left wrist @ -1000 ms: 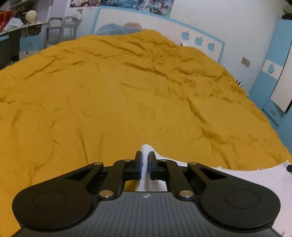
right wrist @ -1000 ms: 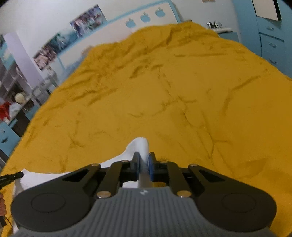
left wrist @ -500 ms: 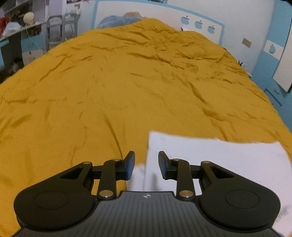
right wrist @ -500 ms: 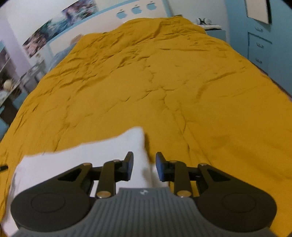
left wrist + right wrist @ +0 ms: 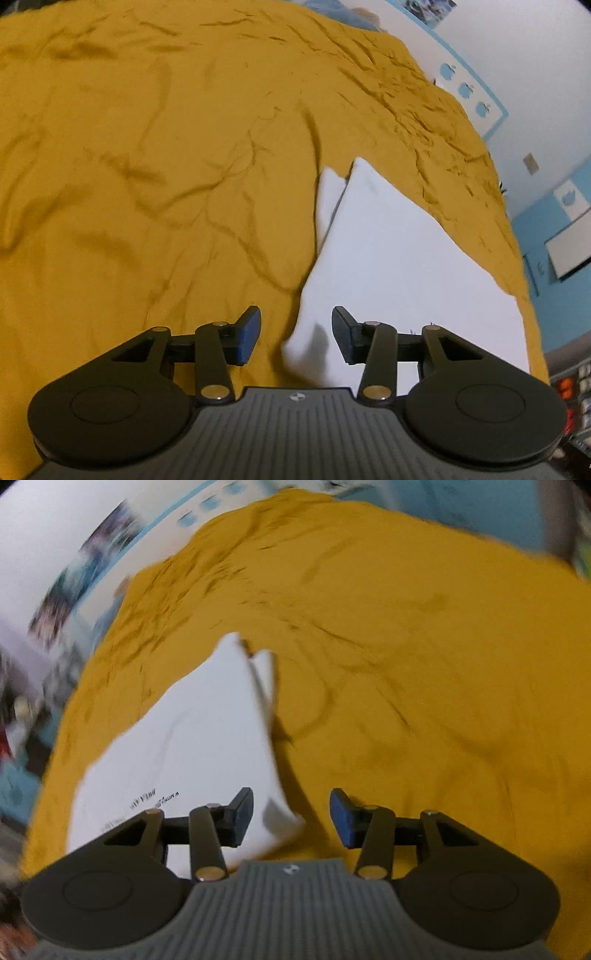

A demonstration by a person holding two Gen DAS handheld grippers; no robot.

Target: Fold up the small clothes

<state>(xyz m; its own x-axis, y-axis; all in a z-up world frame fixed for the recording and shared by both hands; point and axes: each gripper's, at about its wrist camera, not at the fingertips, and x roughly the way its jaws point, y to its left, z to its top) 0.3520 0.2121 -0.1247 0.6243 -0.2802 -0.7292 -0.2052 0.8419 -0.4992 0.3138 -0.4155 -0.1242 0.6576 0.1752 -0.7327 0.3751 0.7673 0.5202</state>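
Opening claws: both jaw pairs have just spread, empty.
Left gripper (image 5: 295, 334): parted above white garment (image 5: 399, 266).
Right gripper (image 5: 291, 818): parted over garment's corner, mustard bedspread (image 5: 424, 686) beneath.

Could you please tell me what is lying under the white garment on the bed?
The white garment lies folded on the mustard-yellow bedspread; a lower white layer peeks out at one edge. Whatever else the garment covers cannot be seen.

bed cover (image 5: 155, 177): wide wrinkled yellow spread, bare to the left and ahead, free to pass.
white garment (image 5: 399, 266): lies flat on the cover, low.
headboard wall (image 5: 517, 55): bounds the far edge.
blue cabinet (image 5: 554, 236): stands beside the bed's right edge.
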